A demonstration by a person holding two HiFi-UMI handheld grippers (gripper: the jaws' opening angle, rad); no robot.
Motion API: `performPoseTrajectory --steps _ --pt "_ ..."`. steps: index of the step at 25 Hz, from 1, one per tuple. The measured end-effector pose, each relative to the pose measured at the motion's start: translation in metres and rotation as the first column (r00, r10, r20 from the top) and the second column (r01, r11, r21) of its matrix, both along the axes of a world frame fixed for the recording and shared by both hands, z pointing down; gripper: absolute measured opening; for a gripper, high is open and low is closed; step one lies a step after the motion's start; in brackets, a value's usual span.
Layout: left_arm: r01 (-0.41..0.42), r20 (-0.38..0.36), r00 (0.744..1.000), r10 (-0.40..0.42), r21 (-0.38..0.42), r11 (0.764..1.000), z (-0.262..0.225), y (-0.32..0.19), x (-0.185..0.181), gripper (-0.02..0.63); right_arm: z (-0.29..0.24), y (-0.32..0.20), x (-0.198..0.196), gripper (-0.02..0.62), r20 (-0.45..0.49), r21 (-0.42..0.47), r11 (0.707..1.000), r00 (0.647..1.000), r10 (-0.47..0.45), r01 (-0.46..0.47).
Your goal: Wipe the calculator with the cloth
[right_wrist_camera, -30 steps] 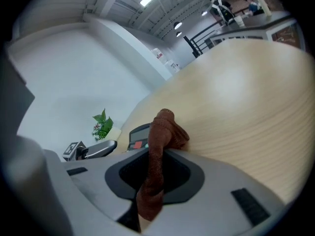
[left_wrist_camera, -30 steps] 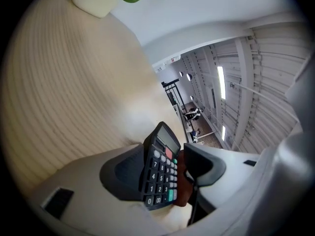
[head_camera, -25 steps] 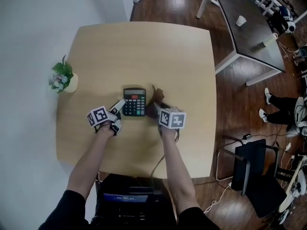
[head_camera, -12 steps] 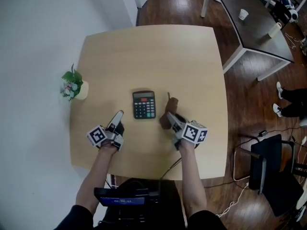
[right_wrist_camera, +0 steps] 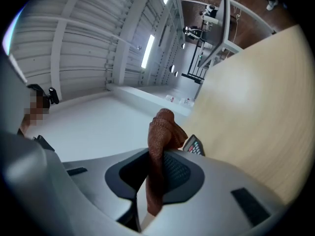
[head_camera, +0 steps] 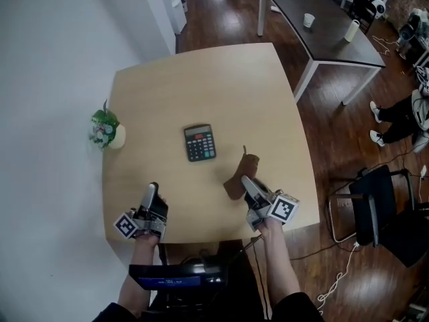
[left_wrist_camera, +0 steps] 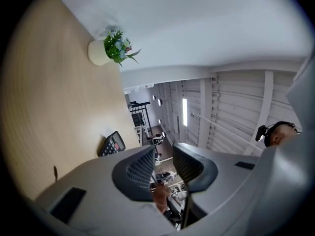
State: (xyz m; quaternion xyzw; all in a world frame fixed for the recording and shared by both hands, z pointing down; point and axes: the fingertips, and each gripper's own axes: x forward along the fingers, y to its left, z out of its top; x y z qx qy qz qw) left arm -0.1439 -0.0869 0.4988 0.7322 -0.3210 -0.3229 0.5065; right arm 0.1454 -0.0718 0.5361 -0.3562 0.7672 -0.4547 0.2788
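Right fingers clamped together, pinching brown cloth

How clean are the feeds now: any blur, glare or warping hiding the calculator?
Head view: sharp, evenly lit, black calculator clear; edges of the light wooden table bow. Left gripper view: strong fisheye, black corners, calculator small but sharp. Right gripper view: same warping, mild sheen on the table, brown knitted cloth hides part of the calculator.
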Motion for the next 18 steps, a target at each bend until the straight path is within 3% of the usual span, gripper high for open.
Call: performPoseTrajectory --steps 2,4,6,9,13,15,18 --pt "-0.027 -0.032 0.999 0.027 0.031 0.999 -0.012 0.023 -0.001 0.109 -0.011 0.022 -0.006 0.060 -0.108 0.017 0.999 0.994 0.034 -0.033" --pt "-0.049 -0.028 0.998 0.050 0.041 0.998 -0.009 0.046 -0.005 0.109 -0.004 0.041 -0.010 0.061 -0.284 0.001 0.999 0.958 0.039 -0.040" --pt "-0.063 0.034 0.998 0.062 0.021 0.998 0.013 0.047 -0.013 0.103 0.012 0.045 -0.016 0.061 -0.407 -0.050 0.997 0.913 0.033 -0.058" --pt "-0.099 0.112 0.988 0.105 -0.052 0.994 0.054 0.023 0.000 0.101 0.027 0.037 -0.021 0.061 -0.494 -0.110 0.991 0.869 0.008 -0.071" --pt "-0.072 0.235 0.965 0.118 -0.196 0.978 0.099 -0.024 0.022 0.101 0.043 -0.020 -0.035 0.061 -0.582 -0.155 0.988 0.808 -0.094 0.003" --pt "-0.049 0.277 0.955 0.106 -0.205 0.978 0.112 -0.059 0.028 0.104 0.058 -0.063 -0.043 0.061 -0.621 -0.180 0.983 0.773 -0.134 0.025" --pt "-0.005 0.305 0.950 0.075 -0.225 0.974 0.138 -0.106 0.038 0.159 0.085 -0.125 -0.037 0.061 -0.701 -0.223 0.975 0.692 -0.170 0.013"
